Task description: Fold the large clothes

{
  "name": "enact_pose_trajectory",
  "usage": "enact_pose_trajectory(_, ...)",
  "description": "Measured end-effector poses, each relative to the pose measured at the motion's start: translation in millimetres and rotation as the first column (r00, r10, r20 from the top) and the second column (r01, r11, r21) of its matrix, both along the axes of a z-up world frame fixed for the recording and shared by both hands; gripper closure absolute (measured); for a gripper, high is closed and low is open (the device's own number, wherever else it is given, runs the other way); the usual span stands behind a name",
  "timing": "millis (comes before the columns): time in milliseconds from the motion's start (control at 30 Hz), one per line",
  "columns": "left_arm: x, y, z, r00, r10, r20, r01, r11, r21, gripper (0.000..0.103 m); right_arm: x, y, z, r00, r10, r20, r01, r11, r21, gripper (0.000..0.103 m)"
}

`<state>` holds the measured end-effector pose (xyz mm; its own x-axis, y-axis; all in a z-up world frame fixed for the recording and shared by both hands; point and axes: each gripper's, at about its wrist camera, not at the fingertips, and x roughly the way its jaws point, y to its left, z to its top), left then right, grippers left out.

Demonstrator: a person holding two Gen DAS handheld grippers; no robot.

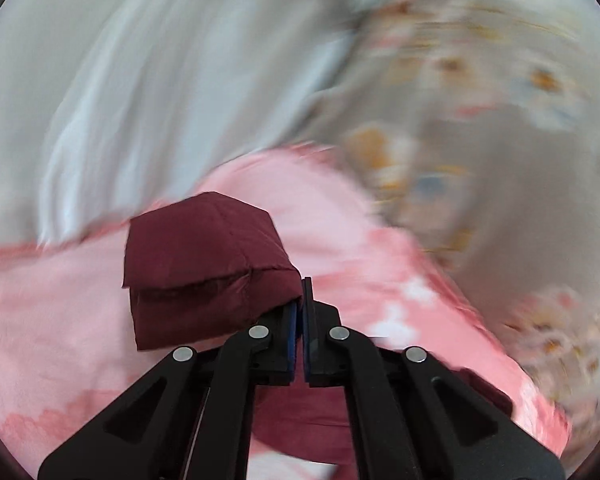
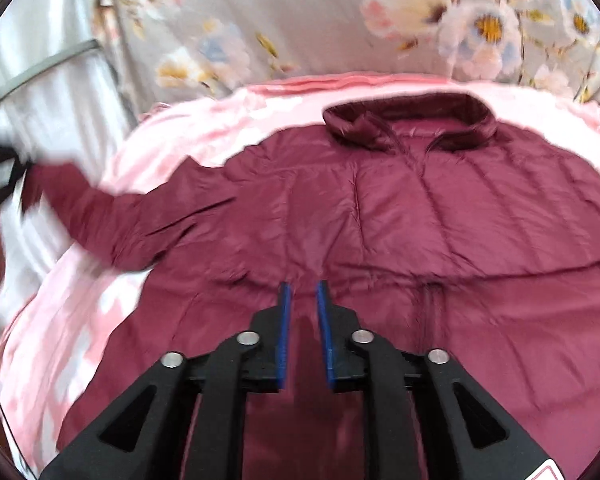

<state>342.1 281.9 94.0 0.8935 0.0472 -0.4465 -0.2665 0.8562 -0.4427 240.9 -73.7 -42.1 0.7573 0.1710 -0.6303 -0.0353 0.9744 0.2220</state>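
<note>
A maroon padded jacket (image 2: pixel 400 208) lies front-up on a pink blanket (image 2: pixel 204 120), collar at the far side, zipper closed. Its left sleeve (image 2: pixel 132 216) stretches out to the left, where my left gripper shows dark and blurred at the cuff. In the left wrist view my left gripper (image 1: pixel 301 292) is shut on the sleeve cuff (image 1: pixel 204 268), which is held up above the pink blanket (image 1: pixel 52 308). My right gripper (image 2: pixel 302 292) is open and empty, just above the jacket's lower front.
A grey floral quilt (image 2: pixel 340 12) lies beyond the blanket. White cloth or curtain (image 2: pixel 56 92) hangs at the left with a metal rail (image 2: pixel 48 62). The left wrist view is motion-blurred.
</note>
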Motion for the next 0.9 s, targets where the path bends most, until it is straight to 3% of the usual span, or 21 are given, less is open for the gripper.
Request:
enact_pose_trajectory(133, -11, -105, 54, 0.971, -0.212, 0.106, 0.199, 0.972, 0.121, 0.103, -46, -10, 13, 0.999, 0.010, 0.044, -0.010, 1.000, -0.012, 0.073)
enact_pose_trajectory(267, -18, -222, 64, 0.901, -0.423, 0.099, 0.400, 0.897, 0.190, 0.103, -81, -28, 15, 0.999, -0.024, 0.045, 0.025, 0.999, -0.022, 0.073)
enact_pose_trajectory(367, -20, -283, 45, 0.860, -0.508, 0.044, 0.492, 0.850, 0.190, 0.103, -102, -48, 13, 0.997, -0.064, 0.036, 0.065, 0.998, -0.028, 0.073)
enact_pose_trajectory(500, -20, -355, -6, 0.816, -0.573, -0.080, 0.577, 0.795, 0.189, 0.103, -122, -73, 7, 0.994, -0.110, 0.018, 0.110, 0.993, -0.035, 0.073)
enact_pose_trajectory(700, -23, -412, -80, 0.754, -0.613, -0.238, 0.650, 0.749, 0.130, 0.100, -139, -115, -8, 0.981, -0.192, -0.031, 0.192, 0.981, -0.015, 0.072)
enact_pose_trajectory(767, -25, -410, -98, 0.738, -0.634, -0.230, 0.662, 0.746, 0.069, 0.085, -144, -126, -11, 0.976, -0.215, -0.037, 0.215, 0.977, -0.009, 0.067)
enact_pose_trajectory(833, -33, -404, -101, 0.735, -0.644, -0.210, 0.665, 0.746, 0.042, 0.053, -146, -134, -9, 0.972, -0.232, -0.036, 0.232, 0.973, -0.002, 0.062)
enact_pose_trajectory(900, -42, -387, -95, 0.738, -0.656, -0.162, 0.666, 0.745, 0.018, 0.039, -145, -141, -4, 0.970, -0.243, -0.022, 0.244, 0.970, 0.001, 0.058)
